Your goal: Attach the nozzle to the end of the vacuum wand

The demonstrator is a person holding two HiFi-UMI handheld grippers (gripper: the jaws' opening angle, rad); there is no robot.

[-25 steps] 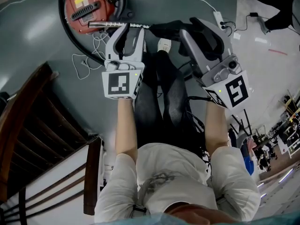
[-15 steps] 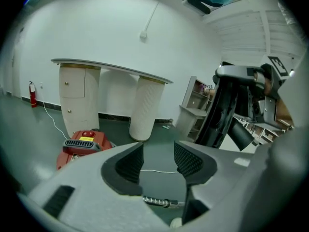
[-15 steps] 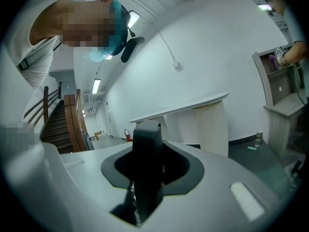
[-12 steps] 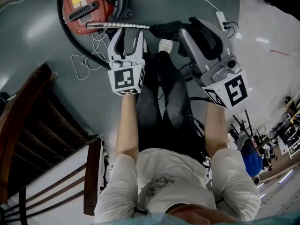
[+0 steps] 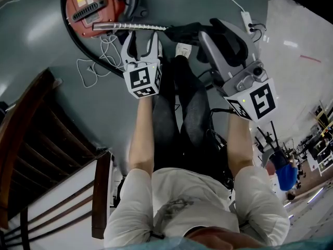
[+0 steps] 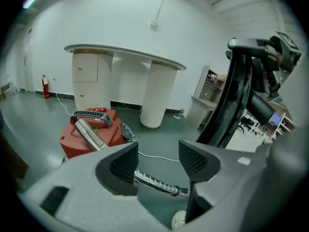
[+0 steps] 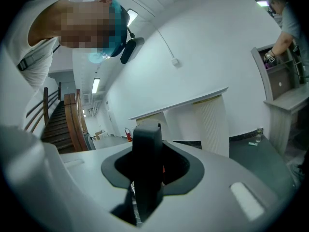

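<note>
A ribbed metal wand (image 5: 130, 27) runs from the red vacuum cleaner (image 5: 93, 4) toward a black nozzle (image 5: 182, 33). My left gripper (image 5: 139, 38) hangs just short of the wand, its jaws opening. In the left gripper view the wand (image 6: 154, 181) shows through the gap of that gripper (image 6: 157, 161), and the pads do not touch it. My right gripper (image 5: 210, 29) is shut on the black nozzle, which stands upright (image 7: 147, 139) between the jaws of this gripper (image 7: 147, 166). The joint between nozzle and wand is hidden.
A black hose (image 5: 78, 40) curls from the vacuum, and loose white cords (image 5: 99, 61) lie on the grey floor. A power strip (image 5: 244, 20) lies at the top right. The person's legs and a white shoe (image 5: 182, 50) are between the grippers. Wooden stairs (image 5: 31, 139) stand at the left.
My left gripper has sunk toward the floor and spread its jaws; the wand crossed them before and now lies just past the tips. The right gripper has barely shifted.
</note>
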